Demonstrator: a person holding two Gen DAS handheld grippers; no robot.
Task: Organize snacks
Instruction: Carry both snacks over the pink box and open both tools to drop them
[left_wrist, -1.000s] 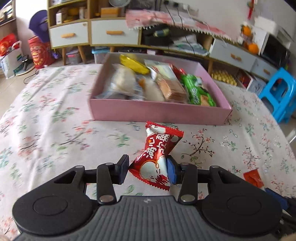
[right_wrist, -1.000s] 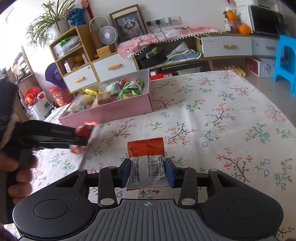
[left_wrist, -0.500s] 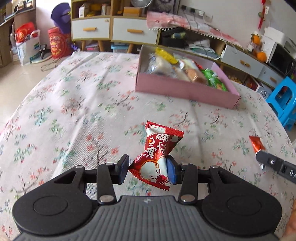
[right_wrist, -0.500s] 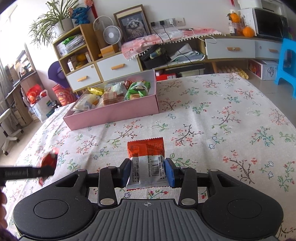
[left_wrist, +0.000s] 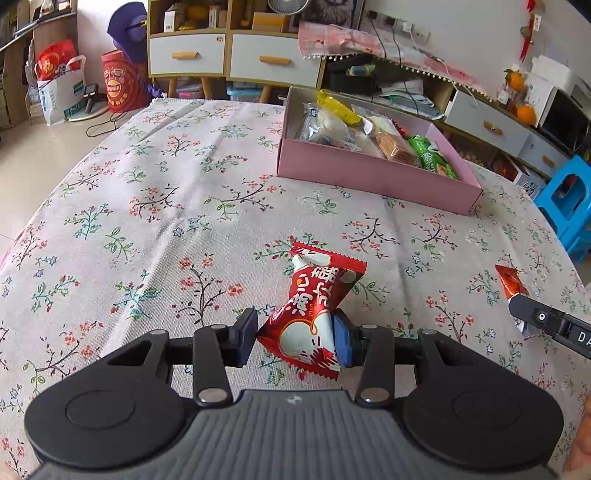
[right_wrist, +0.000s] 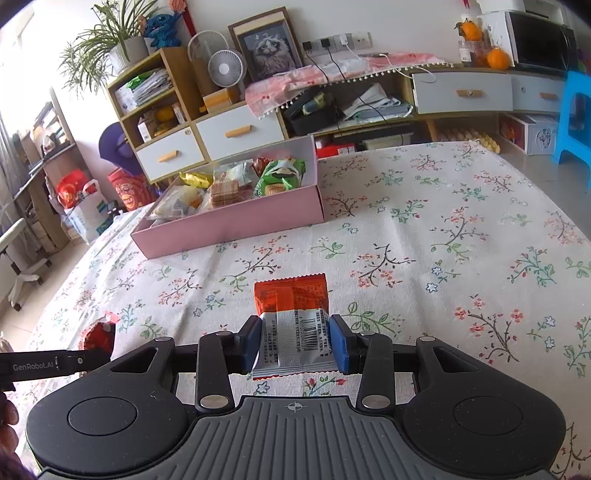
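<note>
My left gripper (left_wrist: 295, 338) is shut on a red and white snack packet (left_wrist: 314, 306) and holds it above the floral tablecloth. My right gripper (right_wrist: 294, 343) is shut on an orange and silver snack packet (right_wrist: 291, 317) with a barcode. A pink box (left_wrist: 373, 177) holding several wrapped snacks stands on the table's far side; in the right wrist view the pink box (right_wrist: 236, 221) is ahead to the left. The right gripper (left_wrist: 546, 321) shows at the right edge of the left wrist view. The left gripper's fingers (right_wrist: 74, 363) with the red packet show at the right wrist view's left edge.
The round table is covered by a floral cloth (left_wrist: 166, 206). Behind it stand wooden cabinets with white drawers (left_wrist: 236, 55) and a low shelf unit. A blue stool (left_wrist: 569, 199) stands to the right of the table. Bags (left_wrist: 59, 85) sit on the floor at the left.
My left gripper has pulled back from the pink box toward the near side of the table, still holding the red packet. The right gripper has stayed almost still with its packet.
</note>
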